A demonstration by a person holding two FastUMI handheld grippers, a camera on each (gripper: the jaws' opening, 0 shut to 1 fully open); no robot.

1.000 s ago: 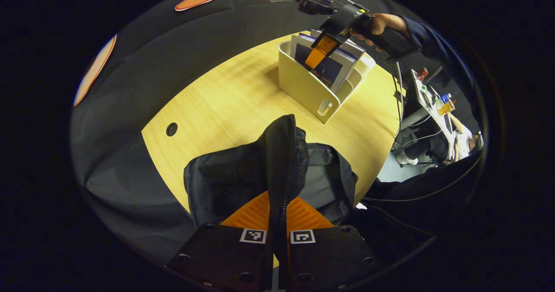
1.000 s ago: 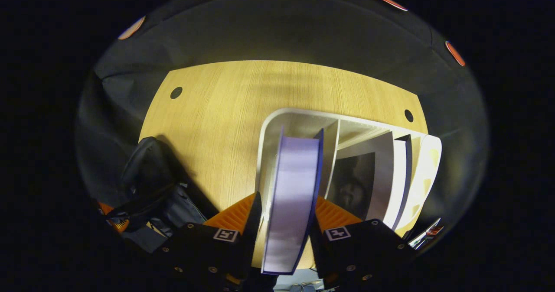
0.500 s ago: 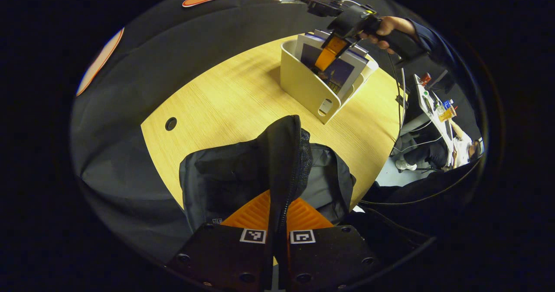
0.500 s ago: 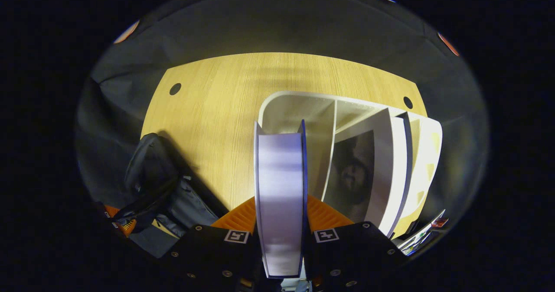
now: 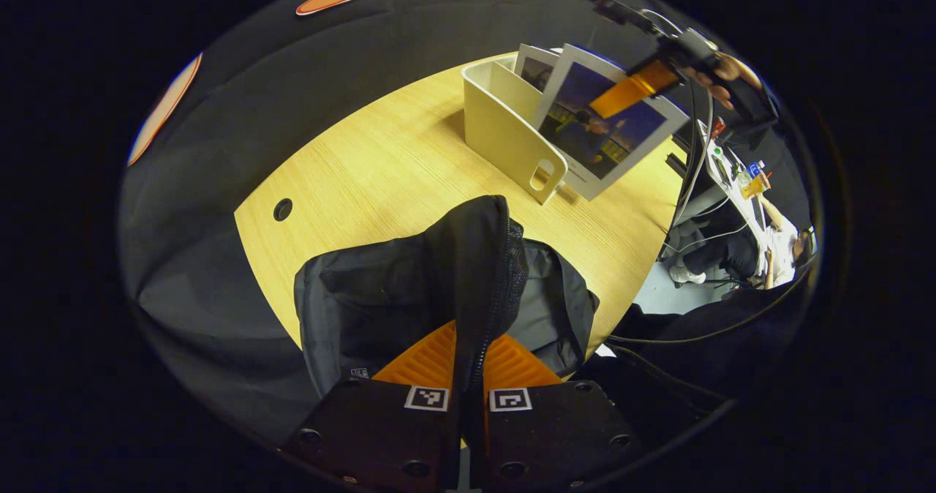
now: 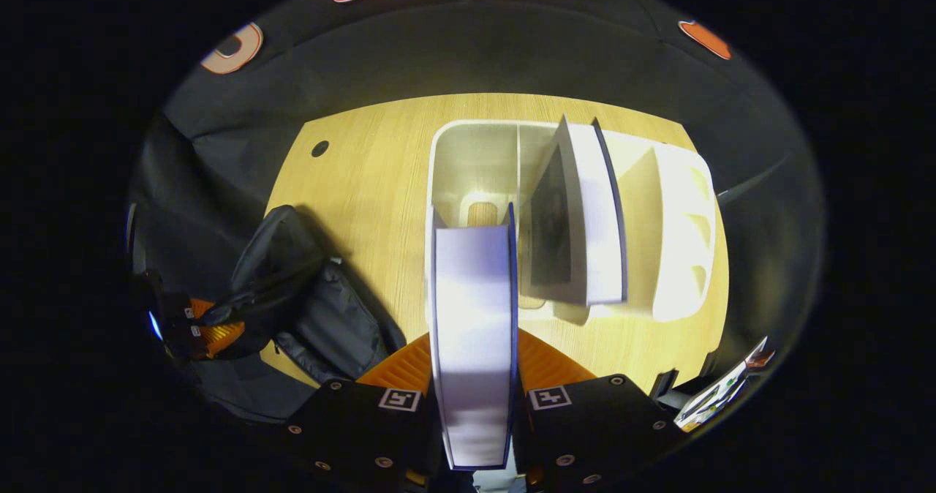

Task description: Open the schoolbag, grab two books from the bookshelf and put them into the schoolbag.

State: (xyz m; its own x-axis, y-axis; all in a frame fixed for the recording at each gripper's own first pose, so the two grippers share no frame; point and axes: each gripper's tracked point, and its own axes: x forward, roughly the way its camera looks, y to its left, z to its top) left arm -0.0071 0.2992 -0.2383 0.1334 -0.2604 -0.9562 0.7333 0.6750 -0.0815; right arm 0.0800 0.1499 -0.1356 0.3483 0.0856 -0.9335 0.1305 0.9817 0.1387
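The black schoolbag (image 5: 380,299) lies on the wooden table (image 5: 365,171), and my left gripper (image 5: 468,336) is shut on its raised zipper edge, holding the flap up. My right gripper (image 6: 474,347) is shut on a book (image 6: 472,310), seen edge-on between its fingers. That book (image 5: 610,134) hangs tilted in the air just beside the cream bookshelf (image 5: 504,131), with the right gripper (image 5: 632,91) clamped on its upper part. A second book (image 6: 578,215) leans in the bookshelf (image 6: 468,164). The schoolbag (image 6: 307,310) and the left gripper (image 6: 205,325) lie to the lower left.
The table has round cable holes (image 5: 282,209) (image 6: 319,148). Past its right edge, cables (image 5: 691,178) hang down and a person (image 5: 779,241) sits at a desk farther off. The bookshelf's outer compartments (image 6: 676,215) stand vacant.
My right gripper has lifted the book up and out of the bookshelf, clear of its front compartment. The left gripper still holds the bag flap in the same place.
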